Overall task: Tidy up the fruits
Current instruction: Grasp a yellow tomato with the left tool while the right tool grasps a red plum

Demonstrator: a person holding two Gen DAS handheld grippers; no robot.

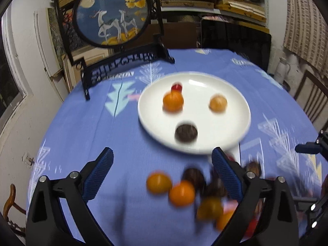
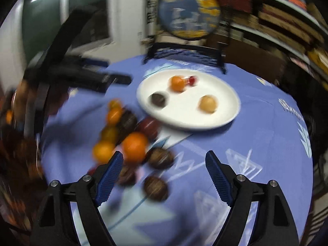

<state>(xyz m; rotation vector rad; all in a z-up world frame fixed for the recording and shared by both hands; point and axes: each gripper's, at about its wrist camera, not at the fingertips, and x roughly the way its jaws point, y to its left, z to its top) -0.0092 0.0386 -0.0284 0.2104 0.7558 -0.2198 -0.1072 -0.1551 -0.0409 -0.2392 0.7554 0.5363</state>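
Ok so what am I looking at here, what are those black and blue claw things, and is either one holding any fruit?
They are two hand-held grippers, one in each of a person's hands, each with a fisheye camera looking along its fingers. One picture is from the left gripper, the other from the right gripper. Both are open and hold nothing. On the blue tablecloth sits a white plate with four fruits: two orange, one dark, one small red. A loose pile of fruit lies on the cloth beside the plate. The pictures are blurred.

Bare table [image 2: 256, 143] lies ahead of the right jaws; a fruit pile [image 2: 131, 143] crowds their left side.
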